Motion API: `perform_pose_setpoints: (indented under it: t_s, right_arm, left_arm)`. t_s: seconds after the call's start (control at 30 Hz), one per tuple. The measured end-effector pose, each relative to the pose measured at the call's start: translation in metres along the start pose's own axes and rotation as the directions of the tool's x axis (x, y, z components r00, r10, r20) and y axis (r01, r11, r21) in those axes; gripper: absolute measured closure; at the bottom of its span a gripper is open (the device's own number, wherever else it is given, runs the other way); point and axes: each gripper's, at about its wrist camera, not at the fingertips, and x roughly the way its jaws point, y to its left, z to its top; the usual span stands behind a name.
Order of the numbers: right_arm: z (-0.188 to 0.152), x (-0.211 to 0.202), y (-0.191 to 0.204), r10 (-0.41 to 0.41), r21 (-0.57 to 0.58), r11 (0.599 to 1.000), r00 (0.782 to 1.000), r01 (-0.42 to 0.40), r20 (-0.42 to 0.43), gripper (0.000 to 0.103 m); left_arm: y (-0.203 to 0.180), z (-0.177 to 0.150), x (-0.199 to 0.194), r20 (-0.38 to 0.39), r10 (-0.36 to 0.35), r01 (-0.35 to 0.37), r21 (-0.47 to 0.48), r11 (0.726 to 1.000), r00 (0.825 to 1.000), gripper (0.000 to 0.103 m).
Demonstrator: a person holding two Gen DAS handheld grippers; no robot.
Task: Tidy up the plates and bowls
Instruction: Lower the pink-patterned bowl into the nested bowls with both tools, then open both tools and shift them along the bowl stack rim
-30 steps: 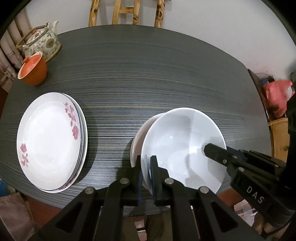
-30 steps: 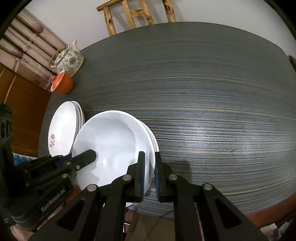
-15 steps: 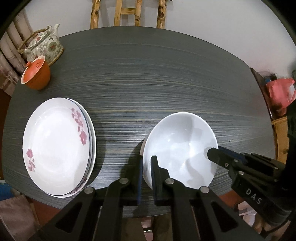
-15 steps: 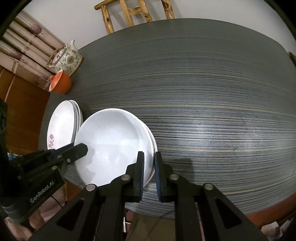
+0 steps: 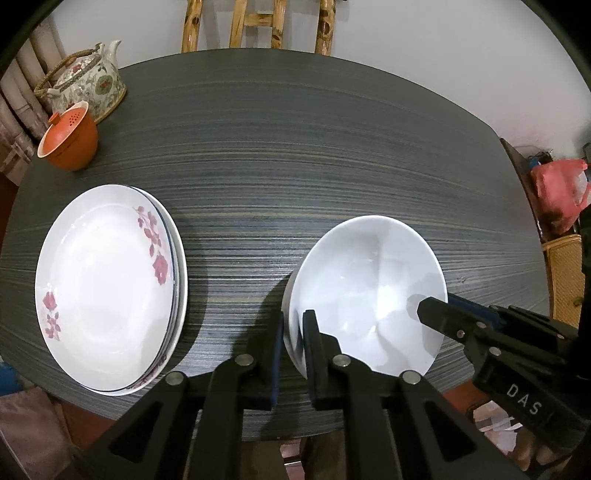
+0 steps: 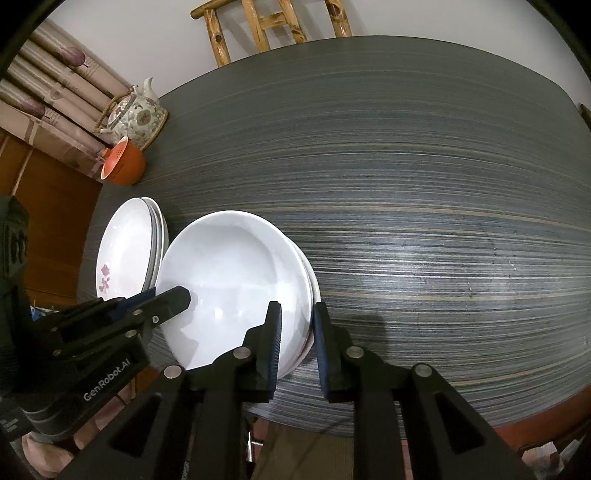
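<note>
Lettering reads "DAS" on right claw [image 5: 421,310], "GenRobot.AI" on left claw [image 6: 186,295].

A floral teapot [image 5: 86,83] with a woven handle stands at the far left corner of the dark striped table [image 5: 314,155], an orange lidded cup [image 5: 68,138] just beside it, a bamboo chair [image 5: 258,22] behind the table, a pink plastic bag [image 5: 559,194] off to the right.

White wall [image 5: 424,55] behind a bamboo chair [image 5: 258,22] (partly cropped).
</note>
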Motion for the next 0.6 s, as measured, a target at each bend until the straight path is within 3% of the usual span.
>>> perform_pose_setpoints:
  t_s: [0.27,0.6]
  right_arm:
    - [-0.005,0.0,0.003,-0.02,-0.01,1.0,1.0,0.02,0.019,0.078]
    - [-0.005,-0.002,0.002,-0.019,0.0,1.0,0.999,0.019,0.042,0.067]
  left_arm:
    - [0.002,-0.004,-0.003,0.024,-0.009,0.009,-0.01,1.0,1.0,0.091]
    - [0.008,-0.01,-0.008,0.034,-0.06,0.061,-0.051,0.997,0.998,0.08]
